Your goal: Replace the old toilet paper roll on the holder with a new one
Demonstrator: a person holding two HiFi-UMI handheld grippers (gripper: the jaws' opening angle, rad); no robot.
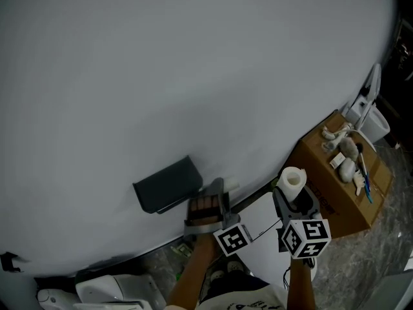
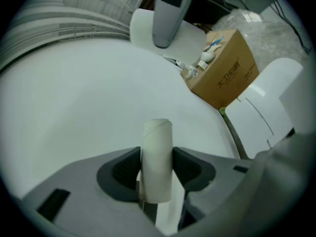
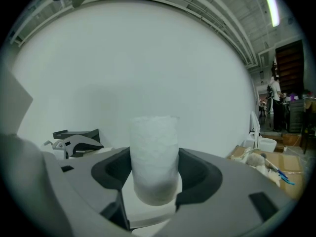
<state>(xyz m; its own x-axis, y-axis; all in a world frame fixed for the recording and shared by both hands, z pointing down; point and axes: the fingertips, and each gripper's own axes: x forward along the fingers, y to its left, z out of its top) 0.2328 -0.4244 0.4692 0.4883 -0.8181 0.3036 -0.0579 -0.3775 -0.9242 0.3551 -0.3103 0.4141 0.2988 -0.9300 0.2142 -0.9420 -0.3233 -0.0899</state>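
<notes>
- Just right of the holder (image 1: pixel 166 186), nearest the person: left gripper (image 2: pixel 157 172) is clamped on the old cardboard tube (image 2: pixel 157 147). Tube is upright and looks bare of paper.
- Further right of the holder: right gripper (image 3: pixel 154 174) grips the new roll (image 3: pixel 154 147) by its sides, standing on end.
- Holder is on the white wall (image 1: pixel 193 76), with a dark cover and a grey arm under it. It looks unloaded.
- Step, as I judge it: load the new roll. Keep the old tube out of the way, line the roll's bore up with the arm and slide it on straight. Grip lightly, soft paper dents.
- Well right of the holder, farthest: cardboard box (image 1: pixel 342 179) with clutter on top. Not needed.
</notes>
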